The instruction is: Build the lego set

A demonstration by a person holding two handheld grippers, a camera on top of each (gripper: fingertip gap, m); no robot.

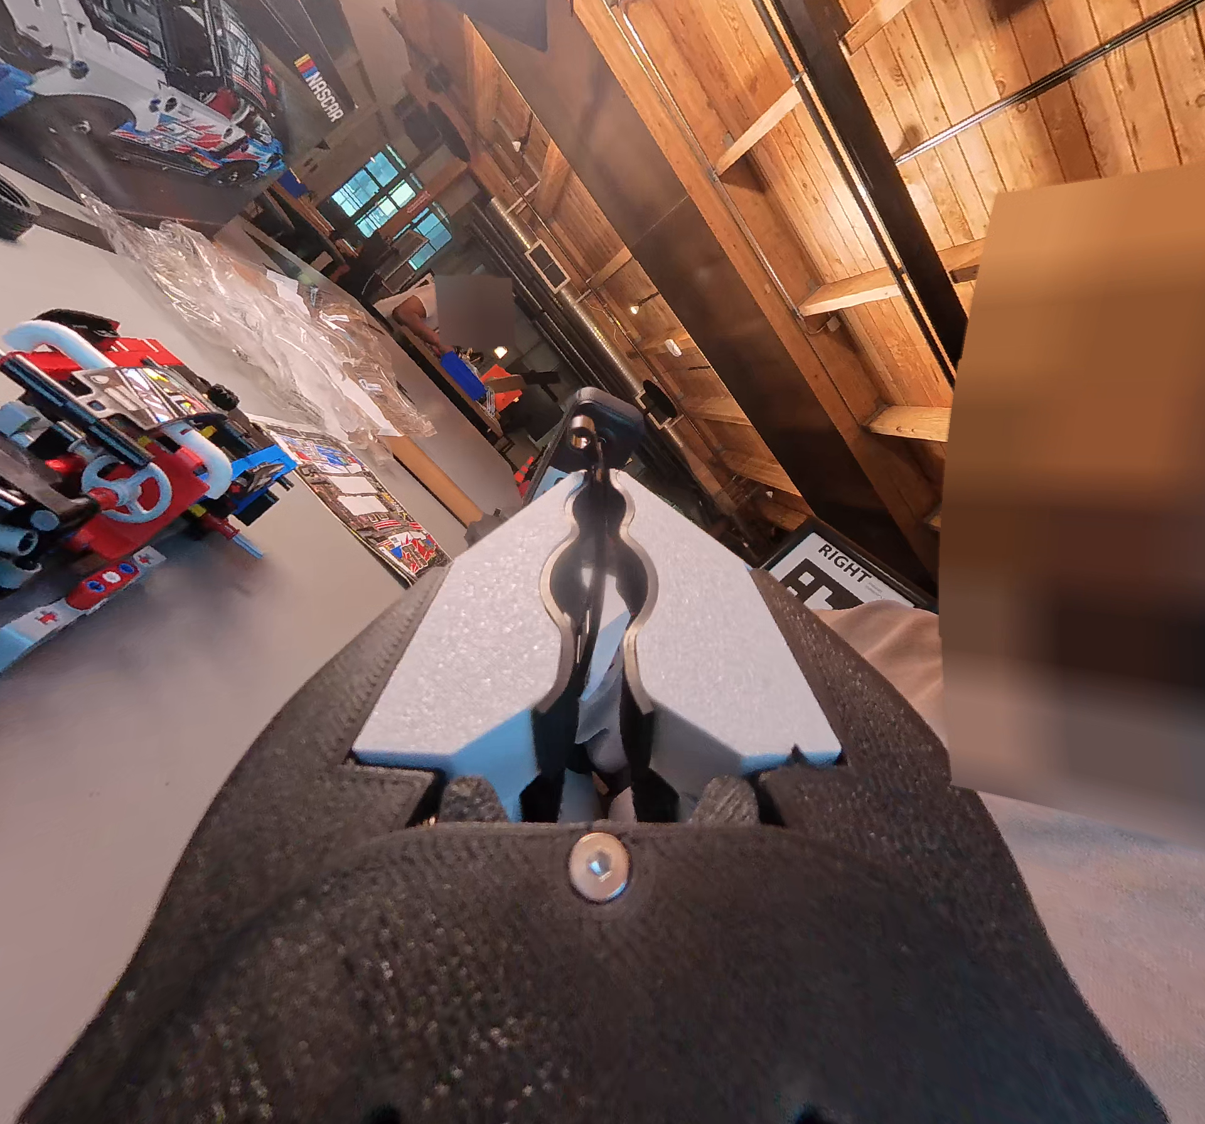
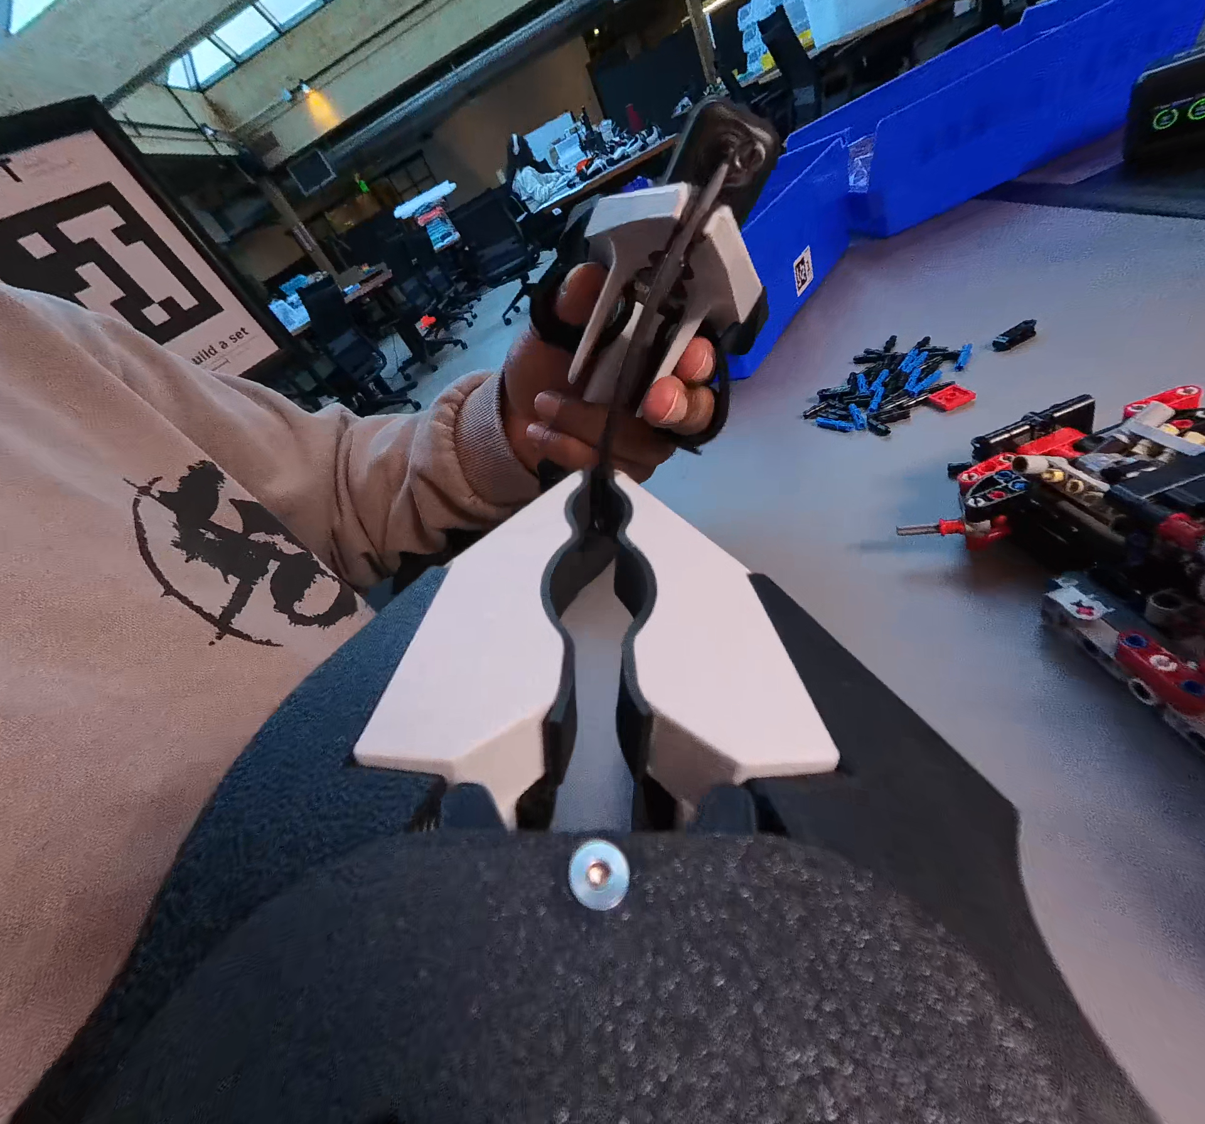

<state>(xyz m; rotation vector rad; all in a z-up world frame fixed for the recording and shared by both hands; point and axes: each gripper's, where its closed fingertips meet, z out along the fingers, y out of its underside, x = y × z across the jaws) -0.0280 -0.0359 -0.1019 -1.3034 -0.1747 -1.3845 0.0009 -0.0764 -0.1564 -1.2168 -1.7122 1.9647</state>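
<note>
Both tongs, left (image 1: 596,480) and right (image 2: 596,493), pinch one thin black piece (image 2: 658,317) (tips closed).

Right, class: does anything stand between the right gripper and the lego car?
Nothing visible does. The right gripper shares a thin black piece with the left gripper; only bare grey table separates it from the lego car.
</note>
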